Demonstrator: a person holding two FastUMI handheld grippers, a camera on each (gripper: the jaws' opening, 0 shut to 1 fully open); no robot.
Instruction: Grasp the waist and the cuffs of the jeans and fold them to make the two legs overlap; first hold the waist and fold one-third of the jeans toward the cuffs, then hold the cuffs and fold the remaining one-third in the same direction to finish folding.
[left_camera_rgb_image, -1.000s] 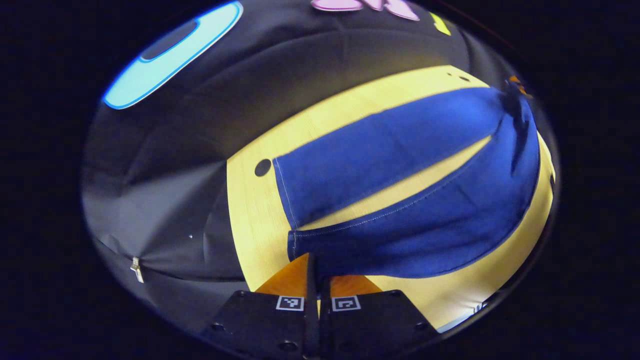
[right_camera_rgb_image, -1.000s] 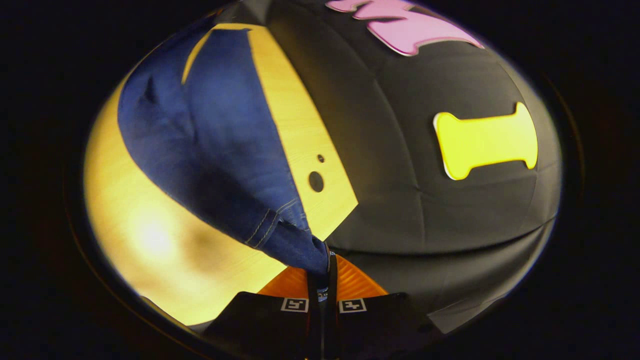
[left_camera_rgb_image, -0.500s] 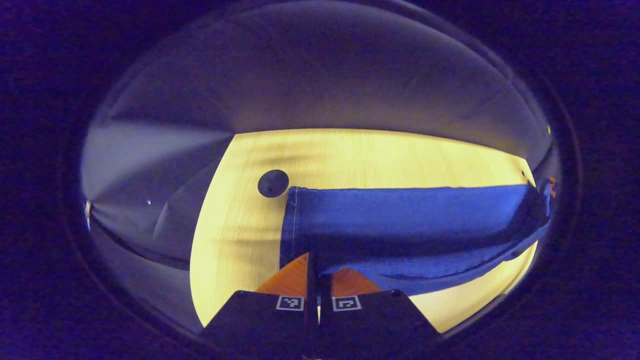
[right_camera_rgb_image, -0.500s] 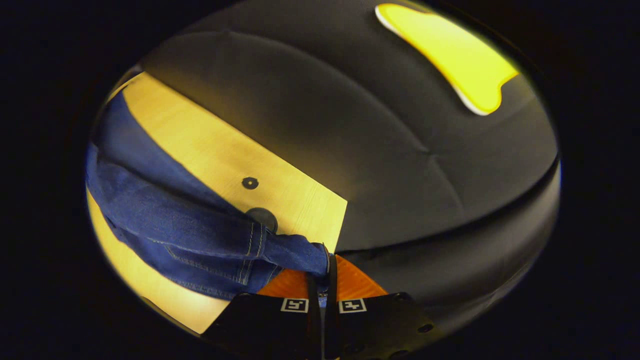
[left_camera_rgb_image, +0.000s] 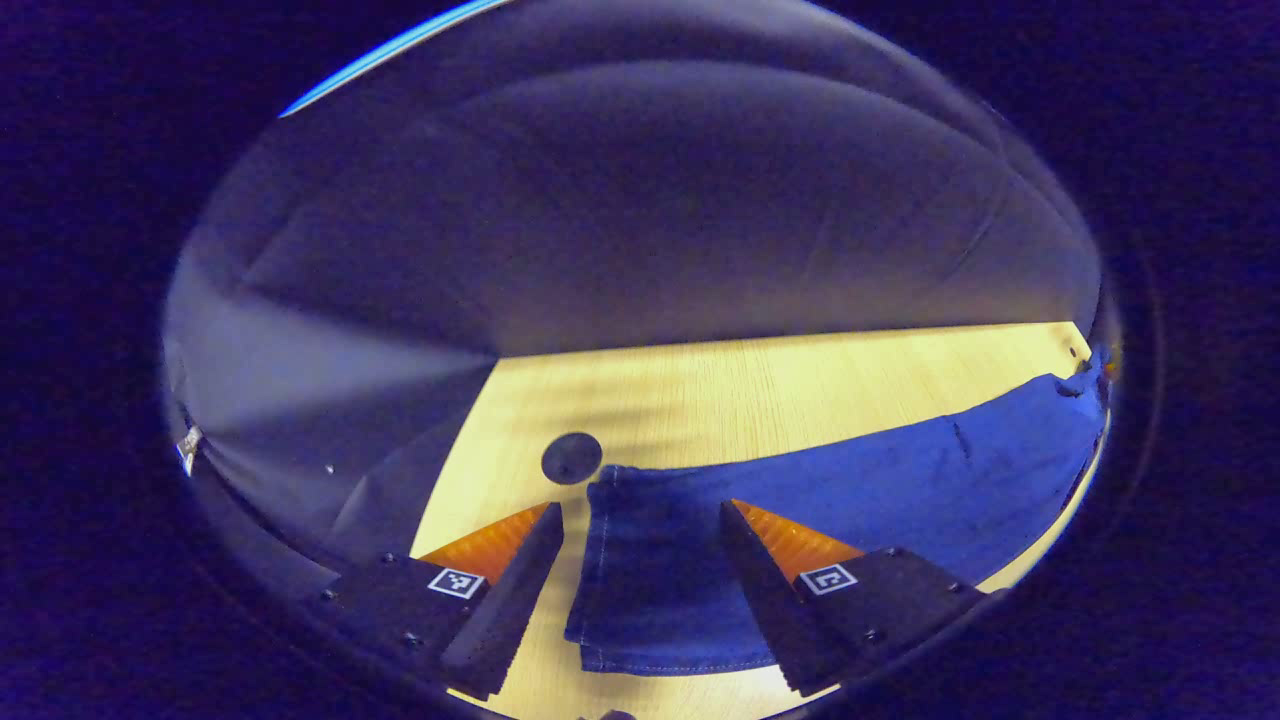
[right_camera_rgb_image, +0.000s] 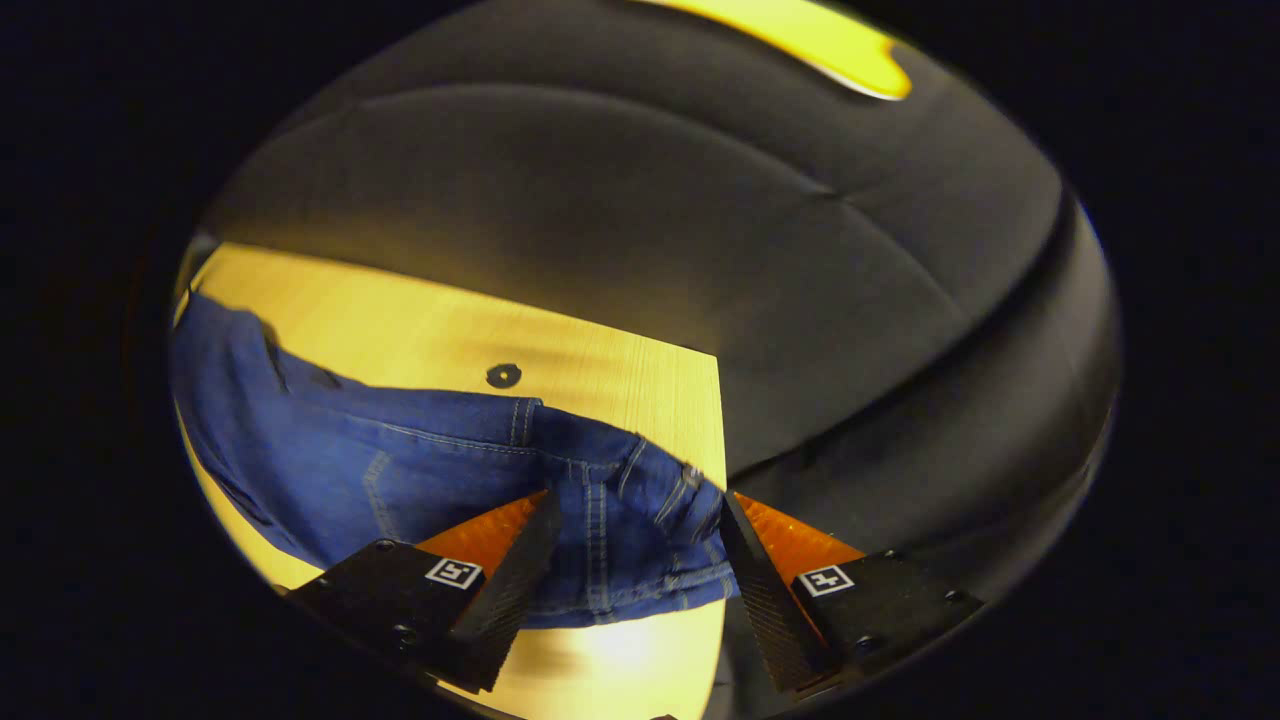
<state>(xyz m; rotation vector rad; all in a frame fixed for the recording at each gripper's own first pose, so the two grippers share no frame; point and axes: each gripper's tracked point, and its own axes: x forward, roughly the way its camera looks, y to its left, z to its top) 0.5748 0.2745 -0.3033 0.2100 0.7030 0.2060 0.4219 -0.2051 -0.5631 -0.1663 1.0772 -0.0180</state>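
Wooden tabletop (left_camera_rgb_image: 760, 390) now carries the whole of the jeans (left_camera_rgb_image: 850, 490), lying flat with one leg over the other — half a second ago both grippers were pinching them. Left gripper (left_camera_rgb_image: 640, 555) stands spread over the cuffs (left_camera_rgb_image: 650, 590), and right gripper (right_camera_rgb_image: 635, 555) stands spread over the waist (right_camera_rgb_image: 640, 520) near the table's corner. I judge the leg overlap done — the waist third comes next.
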